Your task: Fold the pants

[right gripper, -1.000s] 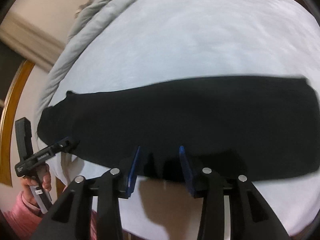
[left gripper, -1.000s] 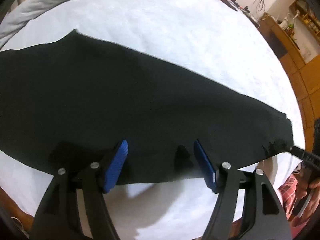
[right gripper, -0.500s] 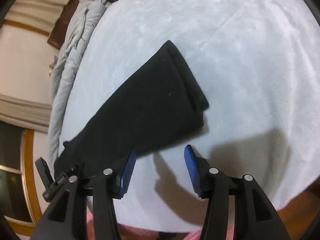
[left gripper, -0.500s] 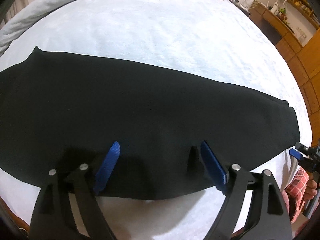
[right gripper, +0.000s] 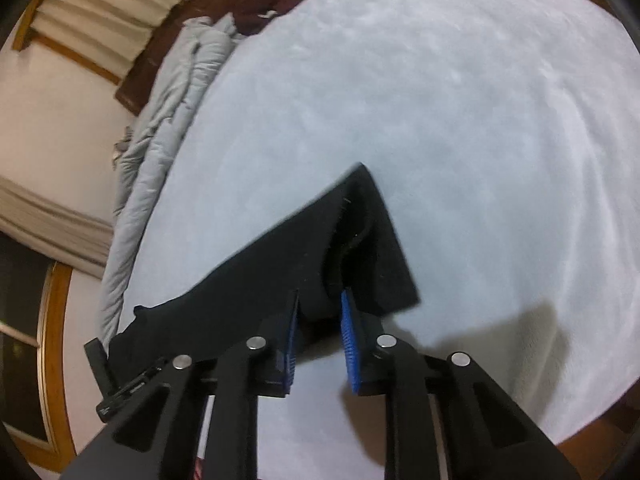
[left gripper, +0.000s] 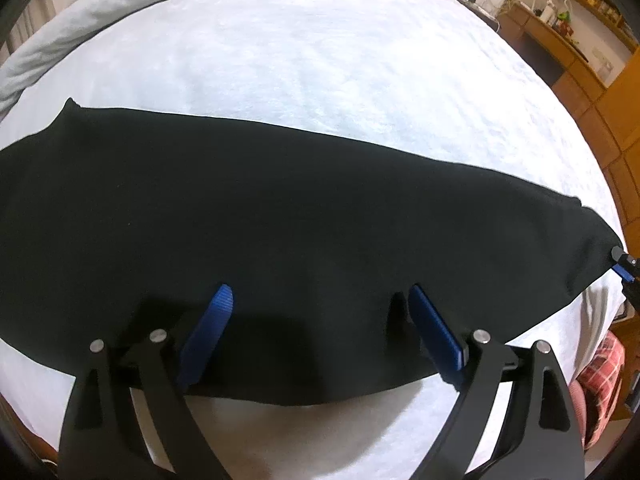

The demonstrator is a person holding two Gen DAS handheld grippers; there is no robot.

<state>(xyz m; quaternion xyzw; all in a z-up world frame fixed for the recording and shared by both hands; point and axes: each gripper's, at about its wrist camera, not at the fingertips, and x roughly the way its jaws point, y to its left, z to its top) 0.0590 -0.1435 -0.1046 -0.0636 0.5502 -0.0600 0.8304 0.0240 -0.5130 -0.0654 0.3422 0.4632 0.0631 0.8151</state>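
Bed (left gripper: pixel 340 60) w/ white cover fills both views; grey duvet (right gripper: pixel 160 120) bunched along its far edge, ~10 o'clock in right wrist view. Black pants (left gripper: pixel 280 220) lie flat across the bed, already folded lengthwise into one long strip running 9 to 3 o'clock in left wrist view, cuff end at 3.

Left gripper (left gripper: pixel 320 332) hangs over the near edge of the strip around mid-length, jaws wide apart, holding nothing. Right gripper (right gripper: pixel 318 328) is at the cuff end, jaws narrowed around a bunch of cloth; looks pinched, gap not fully closed.

Risks, judged:
- right pinch seems to catch only part of the cuff layers → lower layer could slip out on lift, fold goes uneven.
- cloth soft + dark, edges hard to read → hem may land skewed vs waistband.
- left not gripping → strip may drag along the cover, wrinkle.
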